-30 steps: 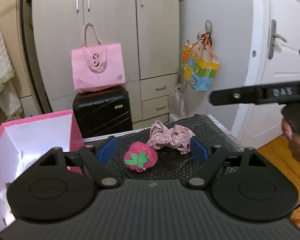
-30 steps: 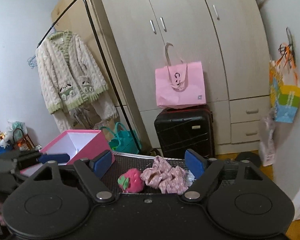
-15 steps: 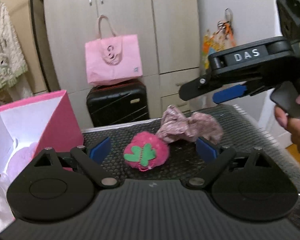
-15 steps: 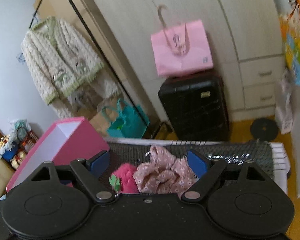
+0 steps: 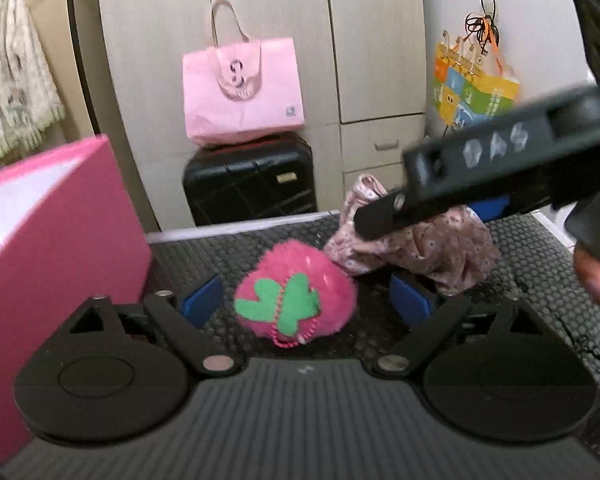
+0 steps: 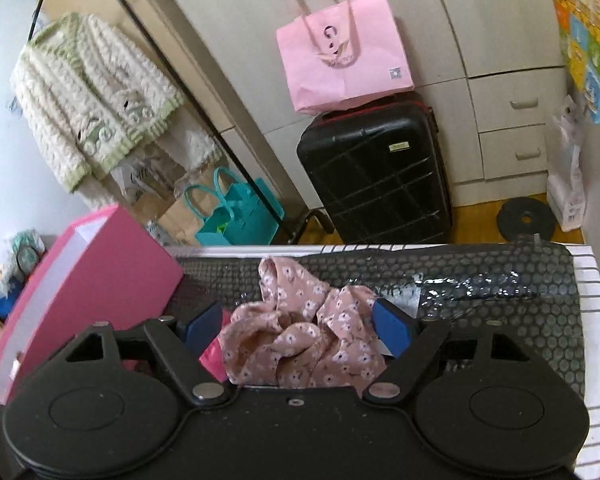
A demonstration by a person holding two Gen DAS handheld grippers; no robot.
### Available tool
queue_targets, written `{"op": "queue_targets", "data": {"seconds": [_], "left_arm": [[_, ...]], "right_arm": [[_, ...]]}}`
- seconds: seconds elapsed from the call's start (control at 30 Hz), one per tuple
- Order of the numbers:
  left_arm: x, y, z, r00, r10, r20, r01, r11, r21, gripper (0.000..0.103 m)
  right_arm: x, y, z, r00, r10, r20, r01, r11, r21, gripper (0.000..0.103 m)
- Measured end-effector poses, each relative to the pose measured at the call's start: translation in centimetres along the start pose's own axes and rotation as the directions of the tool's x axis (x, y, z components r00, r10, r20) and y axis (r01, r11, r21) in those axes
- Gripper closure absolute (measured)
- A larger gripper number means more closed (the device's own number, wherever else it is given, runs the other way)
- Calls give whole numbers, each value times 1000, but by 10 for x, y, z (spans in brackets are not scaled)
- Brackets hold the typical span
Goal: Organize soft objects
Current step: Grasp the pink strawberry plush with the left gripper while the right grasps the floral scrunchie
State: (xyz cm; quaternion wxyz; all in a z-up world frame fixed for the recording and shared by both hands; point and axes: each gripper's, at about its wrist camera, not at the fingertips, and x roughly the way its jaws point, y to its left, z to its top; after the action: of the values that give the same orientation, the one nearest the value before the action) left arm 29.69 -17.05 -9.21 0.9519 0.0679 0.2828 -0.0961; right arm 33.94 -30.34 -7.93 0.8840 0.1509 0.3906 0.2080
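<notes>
A fluffy pink strawberry plush with a green felt leaf lies on the black dimpled mat. My left gripper straddles it; the jaws are closing and the blue pads stand apart from the plush. Just right of it lies a crumpled pink floral cloth. My right gripper is around the cloth with its jaws closing, and the pads sit at the cloth's edges without a clear squeeze. One of its black fingers crosses above the cloth in the left wrist view.
An open pink box stands at the mat's left edge. Behind the table are a black suitcase with a pink bag on it, a wardrobe, a clothes rack with a cardigan and a teal bag. A hand is at the right.
Both grippers came down and closer to the mat. The strawberry now sits between the left jaws and the cloth between the right jaws. The right gripper moved in over the cloth.
</notes>
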Motion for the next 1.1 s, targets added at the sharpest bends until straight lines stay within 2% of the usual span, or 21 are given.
{"op": "queue_targets", "data": {"seconds": [0.03, 0.1, 0.13, 0.2, 0.23, 0.3, 0.37, 0.77, 1.1], "left_arm": [[2, 1, 0, 1000, -6, -12, 6, 1000, -12, 23], [6, 1, -1, 1000, -7, -21, 6, 1000, -16, 33], [9, 1, -2, 1000, 3, -27, -3, 1000, -13, 42], [13, 3, -4, 999, 0, -45, -1, 1000, -24, 45], [13, 4, -4, 999, -8, -45, 6, 999, -34, 48], [12, 2, -4, 999, -6, -40, 5, 1000, -21, 51], [10, 0, -4, 999, -6, -37, 6, 1000, -12, 53], [-35, 7, 1, 995, -98, 27, 99, 993, -59, 53], [-77, 20, -14, 988, -143, 62, 149, 984, -97, 53]], "right_arm": [[3, 0, -2, 1000, -4, -10, 4, 1000, -9, 28], [8, 0, -7, 1000, -20, -17, 20, 1000, -22, 43], [8, 0, -8, 1000, -28, -10, 28, 999, -28, 45], [8, -1, -10, 999, -32, 0, 32, 998, -45, 60], [7, -3, -11, 999, -34, 3, 34, 998, -44, 63], [6, -5, -12, 1000, -27, -1, 27, 999, -42, 80], [4, -5, -12, 999, -32, 5, 33, 999, -38, 85], [-41, 10, -25, 995, -67, 74, 71, 996, -58, 87], [-89, 36, -52, 982, -132, 137, 143, 987, -70, 87]]}}
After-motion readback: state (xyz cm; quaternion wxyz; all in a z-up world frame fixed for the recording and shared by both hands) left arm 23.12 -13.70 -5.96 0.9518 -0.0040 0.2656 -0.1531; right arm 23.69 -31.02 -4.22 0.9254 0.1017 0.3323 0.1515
